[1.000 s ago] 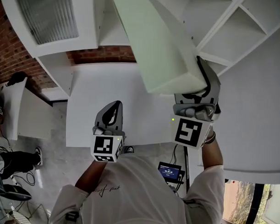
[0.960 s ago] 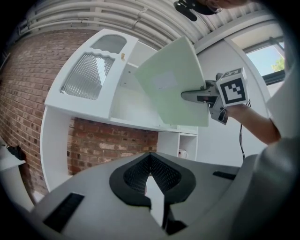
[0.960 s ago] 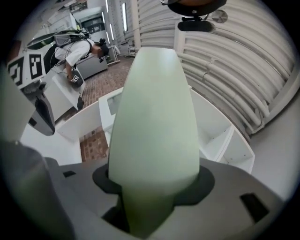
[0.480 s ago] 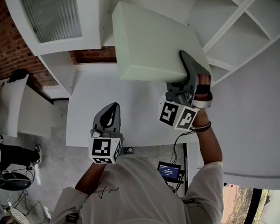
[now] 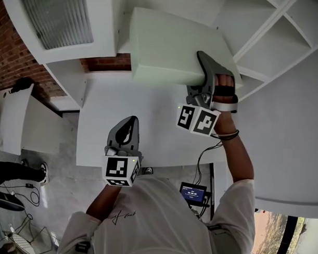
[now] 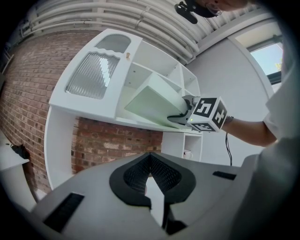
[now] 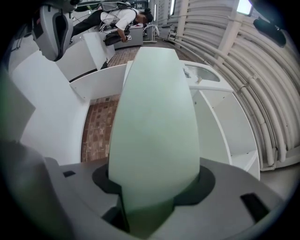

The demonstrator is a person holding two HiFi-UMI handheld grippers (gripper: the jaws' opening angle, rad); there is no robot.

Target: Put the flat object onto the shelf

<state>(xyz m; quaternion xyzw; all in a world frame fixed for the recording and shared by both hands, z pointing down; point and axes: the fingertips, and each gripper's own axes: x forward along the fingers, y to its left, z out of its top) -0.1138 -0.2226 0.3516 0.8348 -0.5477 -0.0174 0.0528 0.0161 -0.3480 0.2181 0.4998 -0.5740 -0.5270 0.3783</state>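
Observation:
The flat object is a pale green slab (image 5: 172, 46), thick and rectangular. My right gripper (image 5: 210, 79) is shut on its near edge and holds it up against the white shelf unit (image 5: 277, 34). In the right gripper view the slab (image 7: 154, 122) fills the gap between the jaws and points at the open compartments. From the left gripper view the slab (image 6: 152, 103) lies tilted over the lower shelf board (image 6: 136, 123); I cannot tell whether it rests on the board. My left gripper (image 5: 126, 133) hovers low over the white table (image 5: 107, 127), shut and holding nothing.
A ribbed glass cabinet door (image 5: 53, 16) closes the shelf unit's left part. A brick wall (image 5: 112, 61) shows under the shelf. A mug (image 6: 187, 153) stands in a lower cubby. A small screen device (image 5: 192, 193) sits below the table edge. A person (image 7: 124, 21) bends over a far desk.
My right gripper has carried the slab away from me toward the shelf and turned it flatter. The left gripper has stayed in place.

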